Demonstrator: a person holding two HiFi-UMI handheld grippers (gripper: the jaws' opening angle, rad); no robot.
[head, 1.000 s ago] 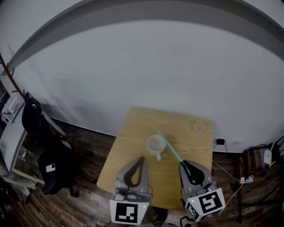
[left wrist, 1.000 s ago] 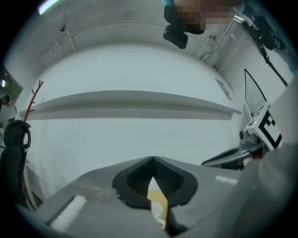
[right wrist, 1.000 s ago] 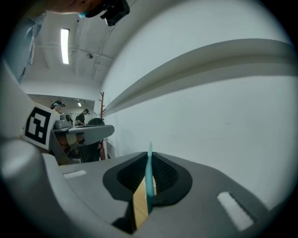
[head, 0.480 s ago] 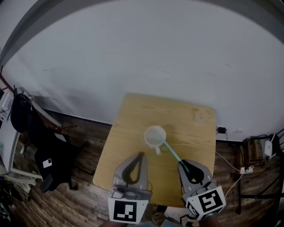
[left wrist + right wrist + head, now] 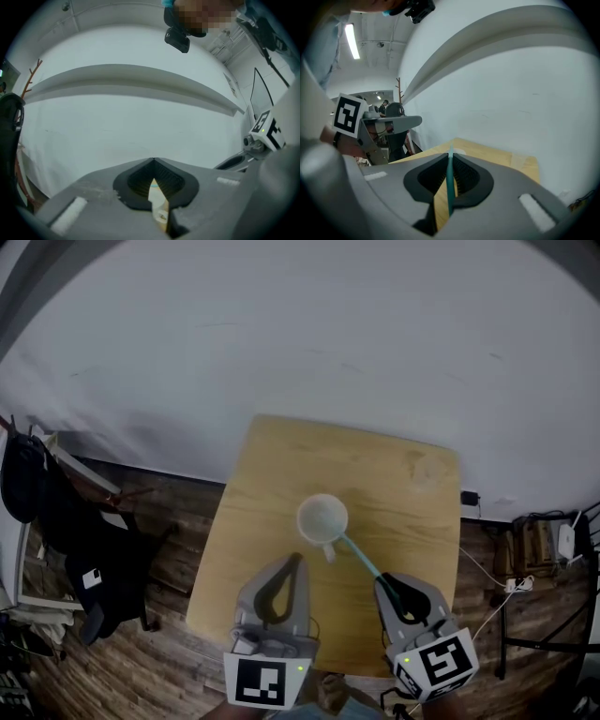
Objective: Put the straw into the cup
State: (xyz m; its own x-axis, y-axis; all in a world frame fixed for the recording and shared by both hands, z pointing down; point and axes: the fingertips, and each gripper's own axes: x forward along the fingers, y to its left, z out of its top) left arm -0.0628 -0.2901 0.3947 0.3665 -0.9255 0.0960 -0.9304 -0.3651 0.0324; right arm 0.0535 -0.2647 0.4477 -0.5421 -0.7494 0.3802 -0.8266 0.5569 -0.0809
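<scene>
- Holding the straw [image 5: 360, 558] is the right gripper [image 5: 383, 580]. Its jaws are pressed together on the straw's lower end, and in the right gripper view the thin teal tube runs straight out from between them.
- The far end of the straw reaches the rim of the white cup [image 5: 322, 518] at about 5 o'clock of the cup. I cannot tell from the head view whether the tip is already inside.
- The cup stands upright near the middle of the wooden table [image 5: 417, 512], with its small handle [image 5: 328, 550] toward 6 o'clock.
- The left gripper [image 5: 297, 561] is at about 7 o'clock of the cup and apart from it. Its jaws are closed on each other with nothing between them.
- I judge the straw to be very light, smooth and a little flexible, a thin plastic tube that can bend or slip. A hold near the bottom end, as now, leaves the long part free to enter the cup. The free tip may wobble, so a slow move seems better.
- The cup looks like ceramic or hard plastic, round, with a pale matte inside. It is probably heavy enough not to tip from the straw's touch.
- The table top is light wood, flat, with fine grain. The gripper jaws are grey, and dark and ribbed on the inner side.
</scene>
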